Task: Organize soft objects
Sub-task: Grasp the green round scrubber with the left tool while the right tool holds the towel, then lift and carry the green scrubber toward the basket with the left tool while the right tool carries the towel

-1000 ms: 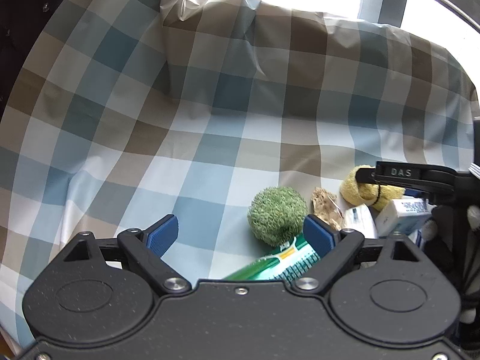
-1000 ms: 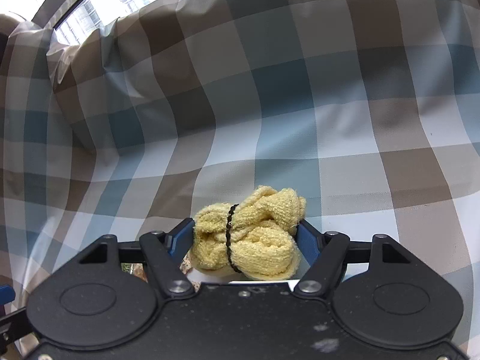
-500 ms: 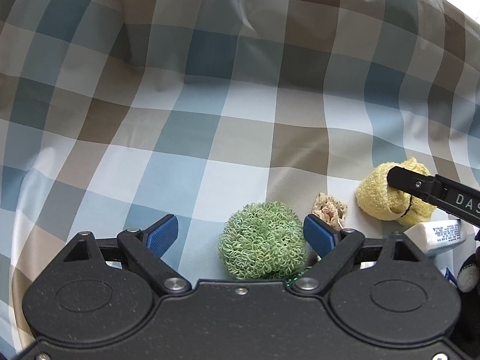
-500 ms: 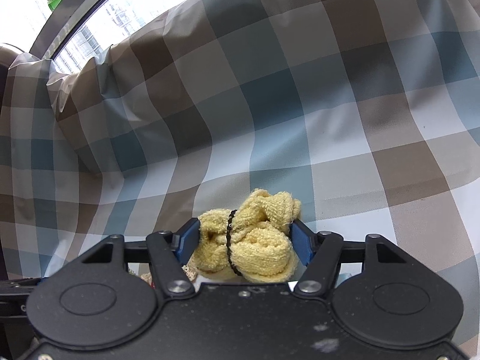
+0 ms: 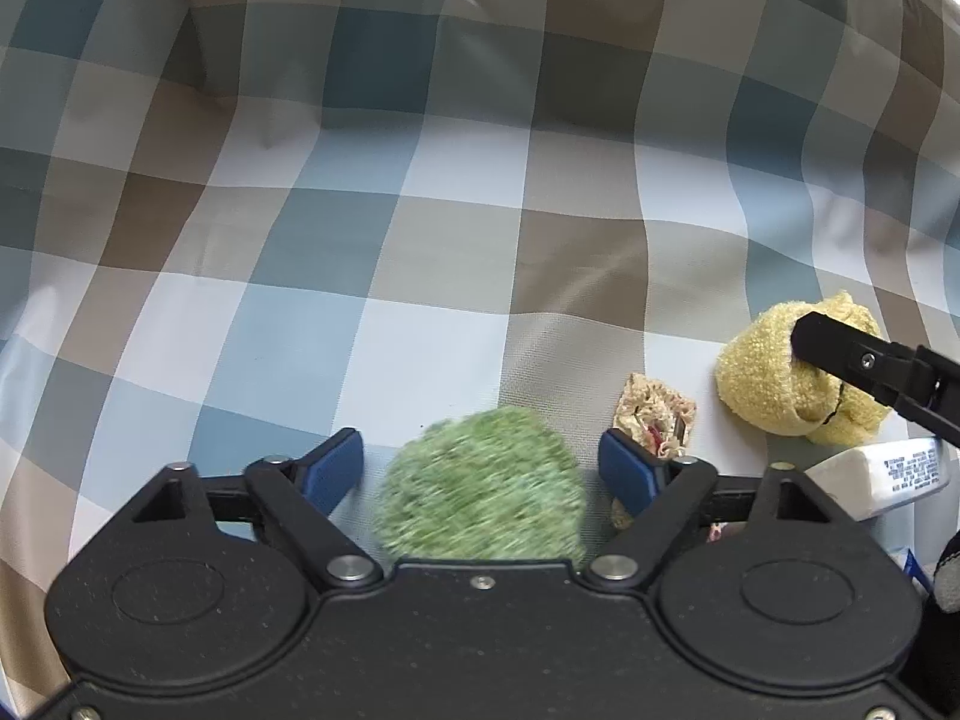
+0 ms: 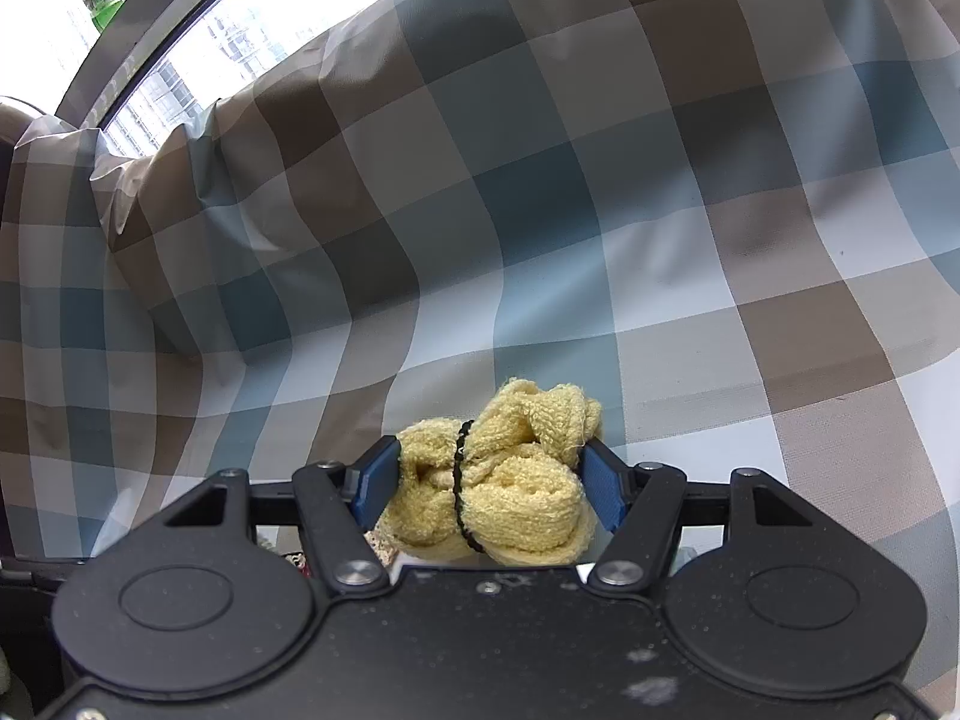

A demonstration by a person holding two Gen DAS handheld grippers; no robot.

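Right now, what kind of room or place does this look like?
Probably a home, on a bed or sofa: checked fabric covers everything, a matching cushion leans behind, and a window shows buildings outside.

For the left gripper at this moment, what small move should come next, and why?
Probably finish closing the left gripper on the green fuzzy ball. Its jaws have just been closing, the ball sits between them, yet gaps show on both sides. The right gripper already clamps the yellow towel bundle.

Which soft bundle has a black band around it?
The yellow towel, clamped in the right tool. The green ball between the left tool's pads has no band and is fuzzy all over.
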